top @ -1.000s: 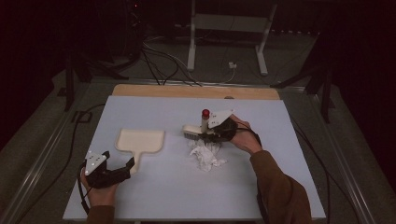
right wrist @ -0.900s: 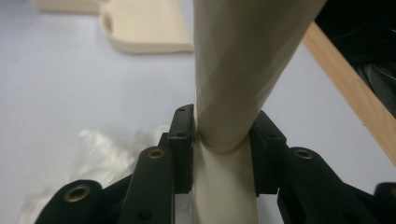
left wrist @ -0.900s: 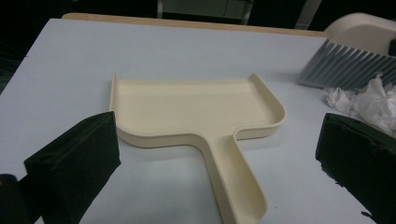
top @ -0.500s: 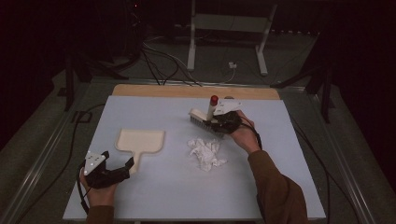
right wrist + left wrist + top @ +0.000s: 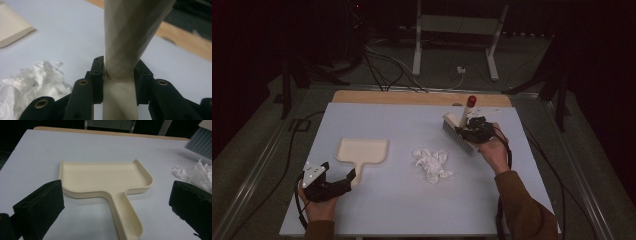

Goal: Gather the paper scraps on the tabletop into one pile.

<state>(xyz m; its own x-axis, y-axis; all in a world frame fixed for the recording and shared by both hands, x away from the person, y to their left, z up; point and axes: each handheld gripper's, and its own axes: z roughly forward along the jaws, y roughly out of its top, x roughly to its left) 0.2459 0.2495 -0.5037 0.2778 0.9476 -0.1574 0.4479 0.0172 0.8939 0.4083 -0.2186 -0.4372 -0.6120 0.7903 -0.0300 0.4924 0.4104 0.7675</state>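
On the left, my left gripper [image 5: 348, 176] sits low near the front edge of the table [image 5: 377, 210], jaws spread wide and holding nothing. It has not budged in the last second. Through its own camera I look straight along the jaws at the cream dustpan [image 5: 105, 180], which lies flat on the table with its handle pointing back at me, running between my two jaws but touching neither. The pan's open mouth faces away, toward the far side.

In the middle lies the wad of crumpled white paper [image 5: 432, 164], just right of the dustpan and apart from it. It looks the same as a second ago.

On the right is the change. My right gripper [image 5: 468, 131] is clenched on the pale handle of the brush [image 5: 460, 134]; in the right gripper view the handle [image 5: 120, 75] stands squeezed between both jaws. A second ago the brush sat right beside the paper; now I have carried it up and away, toward the far right corner, with the bristles lifted off the table and the red-tipped handle end sticking up.

I take that as a backswing: the brush is now beyond the paper, on the side away from the pan. My guess is the next stroke should drag the bristles leftward through the paper toward the pan, and my left gripper would do well to close on the pan handle first so it does not slide.
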